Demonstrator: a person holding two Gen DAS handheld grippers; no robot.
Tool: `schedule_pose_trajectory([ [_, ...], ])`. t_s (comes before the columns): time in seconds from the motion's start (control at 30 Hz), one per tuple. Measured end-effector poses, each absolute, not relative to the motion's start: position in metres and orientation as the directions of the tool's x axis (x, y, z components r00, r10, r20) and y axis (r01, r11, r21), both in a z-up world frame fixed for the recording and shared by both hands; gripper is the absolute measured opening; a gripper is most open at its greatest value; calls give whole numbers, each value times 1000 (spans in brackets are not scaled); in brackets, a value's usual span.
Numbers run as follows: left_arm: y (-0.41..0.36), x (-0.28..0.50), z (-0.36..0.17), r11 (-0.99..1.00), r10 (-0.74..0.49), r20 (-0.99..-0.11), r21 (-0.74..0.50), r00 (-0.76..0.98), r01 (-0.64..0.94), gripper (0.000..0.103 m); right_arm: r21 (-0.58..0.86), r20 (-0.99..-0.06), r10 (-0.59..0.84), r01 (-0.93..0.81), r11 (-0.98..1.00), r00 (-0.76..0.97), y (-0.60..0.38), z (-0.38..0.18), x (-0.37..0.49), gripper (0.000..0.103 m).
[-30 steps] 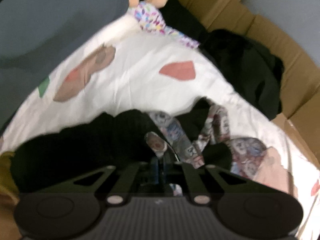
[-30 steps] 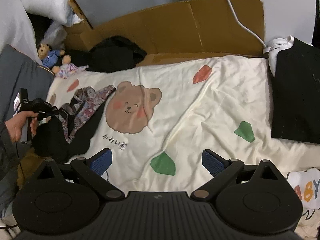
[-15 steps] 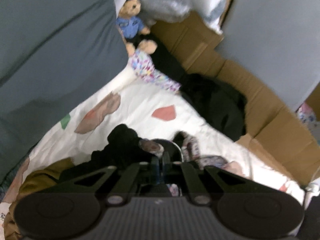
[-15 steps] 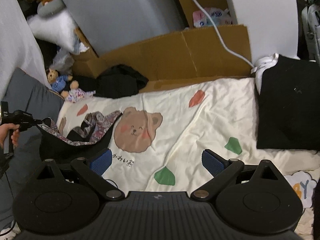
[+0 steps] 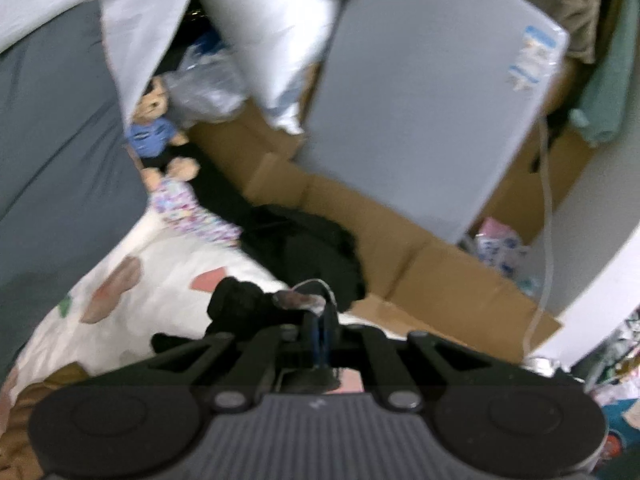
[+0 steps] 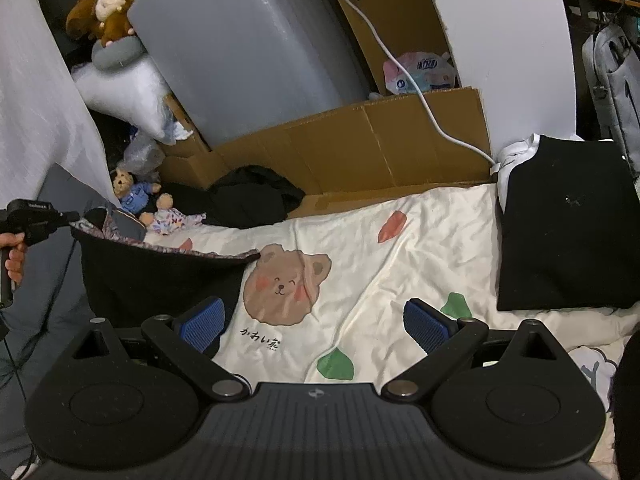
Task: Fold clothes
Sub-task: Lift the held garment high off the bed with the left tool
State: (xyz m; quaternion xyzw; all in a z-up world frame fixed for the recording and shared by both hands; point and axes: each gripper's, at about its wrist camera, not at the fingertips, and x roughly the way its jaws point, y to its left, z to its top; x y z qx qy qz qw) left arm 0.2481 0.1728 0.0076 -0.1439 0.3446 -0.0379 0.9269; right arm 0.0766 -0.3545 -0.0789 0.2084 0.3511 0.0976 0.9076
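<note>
Clamped tight, my left claw (image 5: 320, 330) pinches the patterned lining edge of a black garment with a grey-and-pink printed lining (image 6: 160, 276), lifting one corner at about nine o'clock in the right wrist view while the rest hangs down to the cream bedsheet printed with a brown bear face (image 6: 360, 264). My right claw (image 6: 316, 322) stands wide, blue pads parted, holding nothing, low over the sheet at six o'clock.

I judge the step in hand to be raising the garment to spread it out or bring an edge across; one corner alone is held, so the cloth sags. Next I reckon my free claw must take a second corner or hem, near seven o'clock, so the cloth can be pulled flat.

Counted: one lifted garment; one flat, squared black cloth (image 6: 568, 224) at three o'clock, lying as though folded; one crumpled black heap (image 6: 256, 196) at eleven o'clock by the brown cardboard wall (image 6: 360, 144); one small teddy in a blue shirt (image 6: 132, 192) at ten o'clock.
</note>
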Motion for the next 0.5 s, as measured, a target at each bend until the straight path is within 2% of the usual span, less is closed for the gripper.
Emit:
schedule_pose_trajectory([
  [0.5,98,231,76,917,-357,-486,-345,798,200,2,481,-553,338,-40,876,762,-353,-65,65,99],
])
